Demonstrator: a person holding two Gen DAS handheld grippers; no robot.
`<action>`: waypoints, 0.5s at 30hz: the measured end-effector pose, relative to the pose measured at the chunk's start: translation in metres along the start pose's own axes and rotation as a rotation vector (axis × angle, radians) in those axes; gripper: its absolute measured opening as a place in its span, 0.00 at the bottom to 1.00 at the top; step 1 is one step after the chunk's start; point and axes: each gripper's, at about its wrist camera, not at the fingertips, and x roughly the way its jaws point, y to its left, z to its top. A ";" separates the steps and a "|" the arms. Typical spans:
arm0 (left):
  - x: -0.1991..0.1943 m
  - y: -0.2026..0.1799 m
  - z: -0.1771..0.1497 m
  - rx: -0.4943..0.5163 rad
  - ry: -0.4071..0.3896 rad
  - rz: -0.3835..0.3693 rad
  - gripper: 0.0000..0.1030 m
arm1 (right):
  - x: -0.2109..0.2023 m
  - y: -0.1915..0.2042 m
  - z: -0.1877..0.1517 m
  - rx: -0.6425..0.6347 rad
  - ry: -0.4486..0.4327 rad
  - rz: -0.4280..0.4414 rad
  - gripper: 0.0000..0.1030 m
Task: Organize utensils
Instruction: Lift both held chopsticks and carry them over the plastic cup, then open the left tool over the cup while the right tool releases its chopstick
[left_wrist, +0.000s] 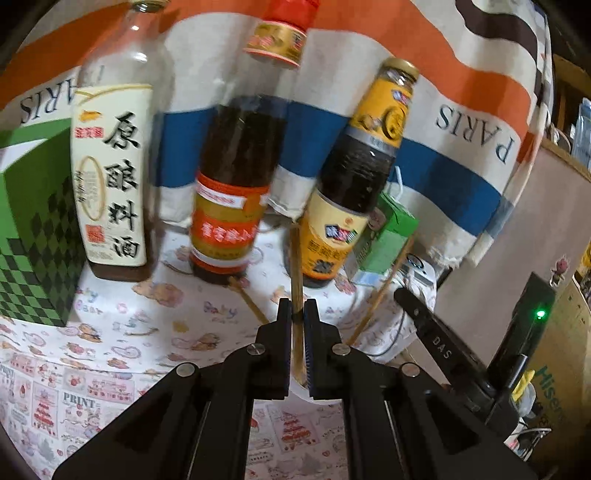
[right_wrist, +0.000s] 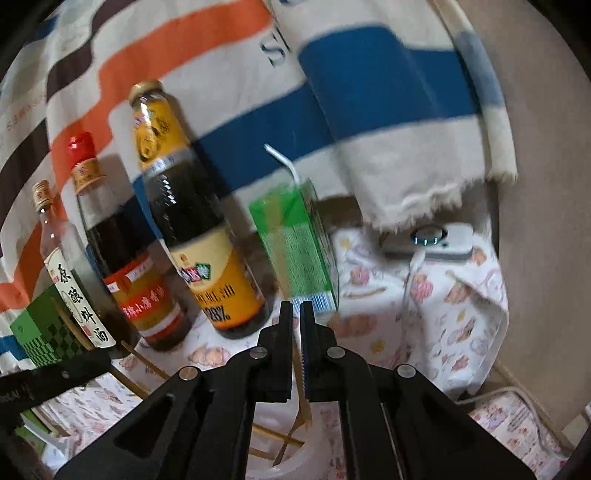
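The worktop (left_wrist: 122, 332), under a cartoon-print cloth, carries a green chequered box (left_wrist: 33, 236), three tall sauce bottles (left_wrist: 236, 184) and a green drink carton (right_wrist: 299, 251) along a striped hanging cloth (left_wrist: 424, 110). The left gripper (left_wrist: 297, 310) is pinching one wooden chopstick (left_wrist: 295, 266), which stands roughly upright between its pads; two more chopsticks (left_wrist: 384, 291) lean loose just beside it. The right gripper (right_wrist: 296, 310) is pressed nearly together, a chopstick seeming to run between its pads, though blur leaves the grip itself uncertain. Below it, several sticks (right_wrist: 291, 439) rest in what looks like a white holder (right_wrist: 288, 469). To do this step well, I would keep the pinch firm, hold the stick vertical, line its lower end over the holder's mouth clear of the leaning sticks, and lower slowly before letting go.
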 end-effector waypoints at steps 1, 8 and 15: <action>0.000 0.002 0.001 -0.002 0.000 -0.001 0.05 | 0.003 -0.003 0.000 0.019 0.020 0.014 0.04; 0.009 0.010 0.001 -0.011 0.041 0.014 0.05 | 0.022 -0.018 -0.003 0.068 0.157 -0.035 0.04; -0.008 0.001 0.004 0.037 -0.029 0.021 0.11 | 0.010 -0.008 0.003 0.001 0.130 -0.004 0.08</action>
